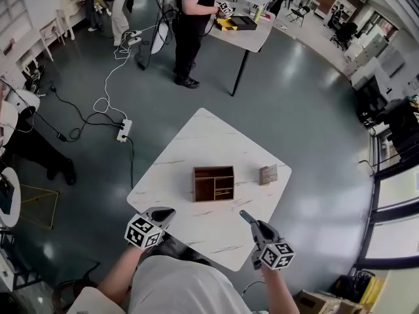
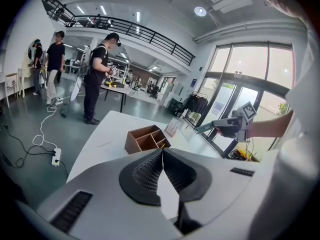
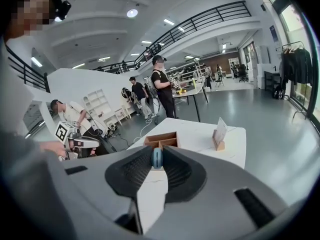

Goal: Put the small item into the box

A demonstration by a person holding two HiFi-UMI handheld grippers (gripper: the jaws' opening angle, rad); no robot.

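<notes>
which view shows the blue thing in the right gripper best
Right gripper view: the small blue rounded item sits pinched at the jaw tips, close up. Head and left gripper views show it too small to tell.

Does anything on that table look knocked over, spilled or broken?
Nothing stands out. The wooden box sits flat on the white table, the card stand beside it is upright, and nothing is spilled. The right tongs hold a small blue item.
</notes>
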